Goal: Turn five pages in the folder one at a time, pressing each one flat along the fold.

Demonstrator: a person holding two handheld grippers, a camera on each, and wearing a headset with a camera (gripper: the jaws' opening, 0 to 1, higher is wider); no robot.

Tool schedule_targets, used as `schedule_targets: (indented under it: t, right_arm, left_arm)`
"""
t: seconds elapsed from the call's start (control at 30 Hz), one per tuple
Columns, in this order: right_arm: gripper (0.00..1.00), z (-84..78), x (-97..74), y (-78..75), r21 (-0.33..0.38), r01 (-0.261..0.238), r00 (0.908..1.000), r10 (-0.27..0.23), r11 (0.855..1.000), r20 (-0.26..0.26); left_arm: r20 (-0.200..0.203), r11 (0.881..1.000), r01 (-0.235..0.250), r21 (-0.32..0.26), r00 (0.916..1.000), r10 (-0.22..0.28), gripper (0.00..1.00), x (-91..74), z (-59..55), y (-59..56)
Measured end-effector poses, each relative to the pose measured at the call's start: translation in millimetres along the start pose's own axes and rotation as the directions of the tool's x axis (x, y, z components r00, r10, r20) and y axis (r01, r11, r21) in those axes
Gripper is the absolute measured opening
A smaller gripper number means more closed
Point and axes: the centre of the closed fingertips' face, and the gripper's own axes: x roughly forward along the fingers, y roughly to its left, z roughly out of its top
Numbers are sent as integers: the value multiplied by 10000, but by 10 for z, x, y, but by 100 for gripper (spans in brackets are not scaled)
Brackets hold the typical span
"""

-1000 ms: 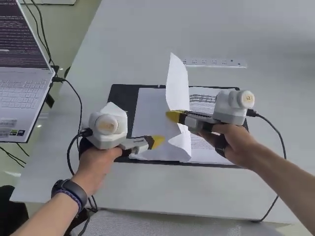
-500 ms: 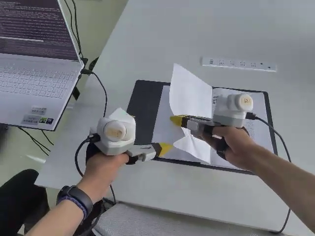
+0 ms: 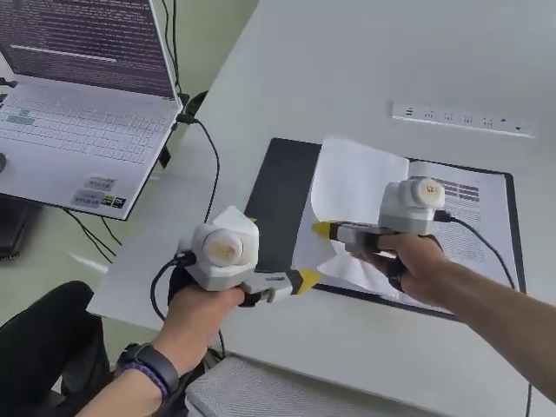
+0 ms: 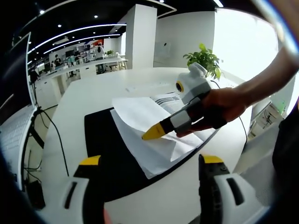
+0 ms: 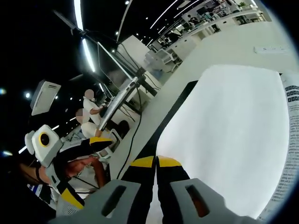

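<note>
A black folder (image 3: pixel 278 195) lies open on the white table, with a printed page (image 3: pixel 473 221) on its right half. My right gripper (image 3: pixel 323 229) is shut on the lower edge of a blank white page (image 3: pixel 356 178), which leans over toward the folder's left side. In the right gripper view the yellow-tipped jaws (image 5: pixel 156 162) meet on that page (image 5: pixel 224 140). My left gripper (image 3: pixel 306 280) hovers at the folder's front left edge, touching nothing. Its jaws stand wide apart in the left gripper view (image 4: pixel 150 160), which also has the right gripper (image 4: pixel 153 133) pinching the page (image 4: pixel 140 114).
An open laptop (image 3: pixel 78 130) sits on a lower surface to the left, with cables (image 3: pixel 208 156) running along the table's left edge. A white power strip (image 3: pixel 460 119) lies behind the folder. The table's front edge is just below both hands.
The right gripper has carried the page from nearly upright over to the left and lower. The left gripper stayed open near the folder's front edge. The head camera has shifted.
</note>
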Motion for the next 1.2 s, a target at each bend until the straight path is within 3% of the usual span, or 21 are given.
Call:
schedule_targets:
  t: [0.3, 0.73, 0.93, 1.07, 1.2]
  right_arm:
    - [0, -108, 128, -155, 789, 511, 9986, -501, 9956, -156]
    - [1, -136, 221, -340, 1061, 617, 9978, -589, 9924, -295]
    - [5, -131, 248, -430, 1050, 517, 9983, -484, 9931, -334]
    - [9, -151, 230, -383, 859, 425, 9986, -396, 9954, -354]
    - [19, -150, 203, -329, 774, 220, 9992, -194, 9968, -342]
  left_arm:
    - [18, 9999, -78, -80, 10000, 78, 83, -27, -29, 83]
    - [-85, 9997, -91, -217, 9999, 89, 82, -13, -114, 118]
    - [-102, 9998, -78, -176, 9999, 76, 83, 9, -100, 103]
    - [-168, 9999, 8, -111, 9999, -10, 82, 41, -90, 87]
    - [-188, 10000, 50, -78, 9998, -52, 82, 71, -66, 86]
